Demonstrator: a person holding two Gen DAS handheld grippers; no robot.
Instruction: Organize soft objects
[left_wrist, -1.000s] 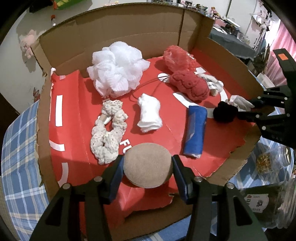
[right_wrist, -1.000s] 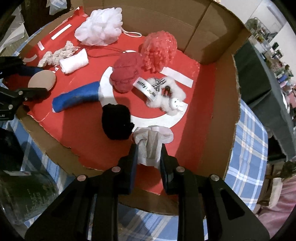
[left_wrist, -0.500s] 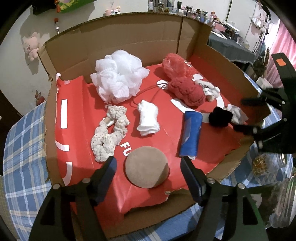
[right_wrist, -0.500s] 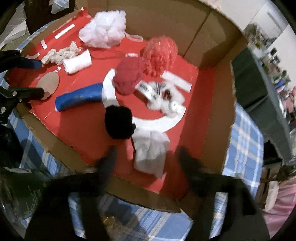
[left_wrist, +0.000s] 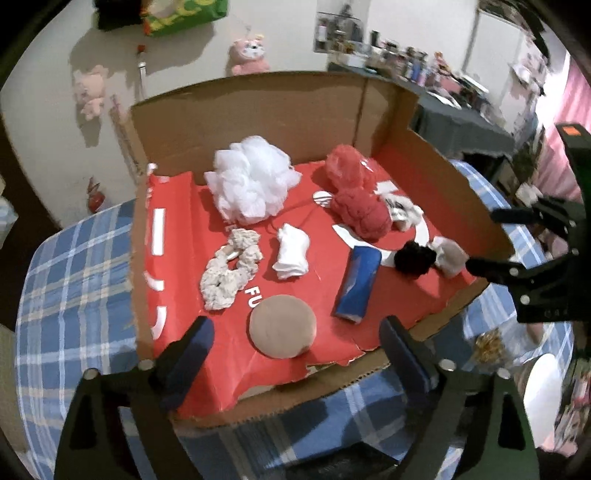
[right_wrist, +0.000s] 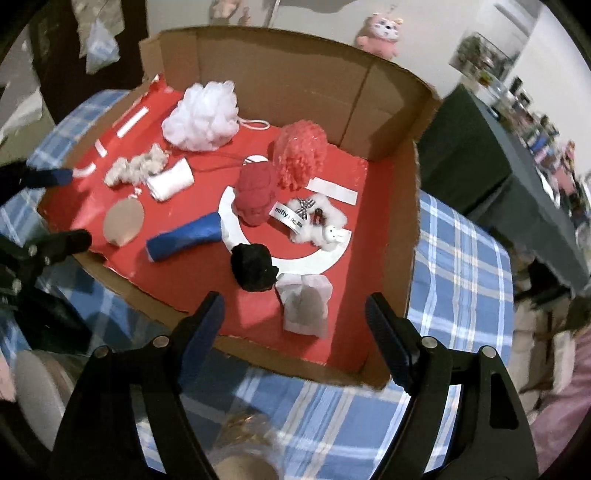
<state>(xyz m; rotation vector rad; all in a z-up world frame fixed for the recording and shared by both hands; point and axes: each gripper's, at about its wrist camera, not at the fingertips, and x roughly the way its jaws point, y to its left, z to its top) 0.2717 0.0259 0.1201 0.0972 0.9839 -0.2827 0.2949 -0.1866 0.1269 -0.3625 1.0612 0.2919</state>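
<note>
An open cardboard box with a red floor holds several soft things. A round tan pad lies near the front edge, just beyond my open, empty left gripper; it also shows in the right wrist view. A white-and-grey pouch lies next to a black pom, just beyond my open, empty right gripper. Also inside are a white mesh puff, a cream scrunchie, a folded white cloth, a blue roll, two red fluffy things and a small white plush.
The box stands on a blue plaid tablecloth. Its back and side walls stand up; the front edge is low and torn. A dark table with clutter is at the right. Jars and packets lie on the cloth by the box front.
Both grippers opened and let go: the left released the tan pad, the right released the white pouch. Both pulled back from the box and up.
</note>
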